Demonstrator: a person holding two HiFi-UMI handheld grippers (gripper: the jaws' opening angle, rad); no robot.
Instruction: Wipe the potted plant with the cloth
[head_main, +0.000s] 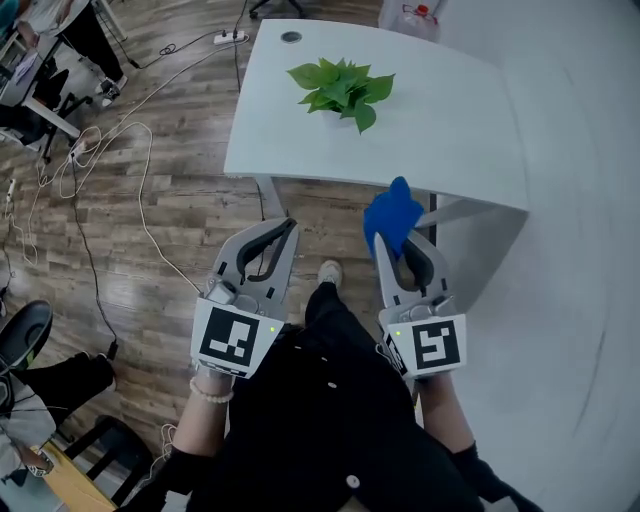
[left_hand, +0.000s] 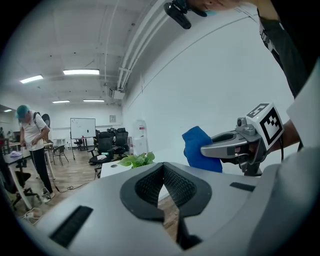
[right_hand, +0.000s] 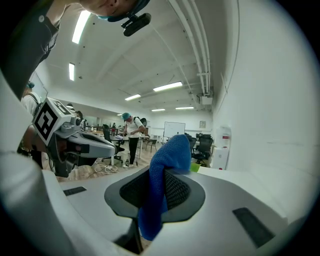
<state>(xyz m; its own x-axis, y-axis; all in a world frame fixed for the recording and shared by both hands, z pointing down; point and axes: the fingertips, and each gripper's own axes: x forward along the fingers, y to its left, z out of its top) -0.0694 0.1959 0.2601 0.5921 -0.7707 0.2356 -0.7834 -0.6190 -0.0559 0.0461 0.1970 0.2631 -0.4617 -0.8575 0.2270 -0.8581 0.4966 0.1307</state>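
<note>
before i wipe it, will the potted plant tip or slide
Probably light: the potted plant looks small on the smooth white table, so it may slide. Its leaves spread wide and thin, so they'll likely bend.

A white table (head_main: 450, 130) stood beside a white wall (head_main: 585, 300) on a wood-plank floor (head_main: 180, 210), with a round grommet (head_main: 291, 37) near its far left corner. White cables (head_main: 125, 150) trailed over the floor from a power strip (head_main: 231, 38) beyond the table's far edge, and a black chair (head_main: 22, 335) sat at the left. Farther down the room, strip lights (left_hand: 81, 72) shone on the ceiling, pipes (left_hand: 131, 55) ran along the wall's top, and office chairs (left_hand: 106, 142) stood before a whiteboard (left_hand: 82, 128).
</note>
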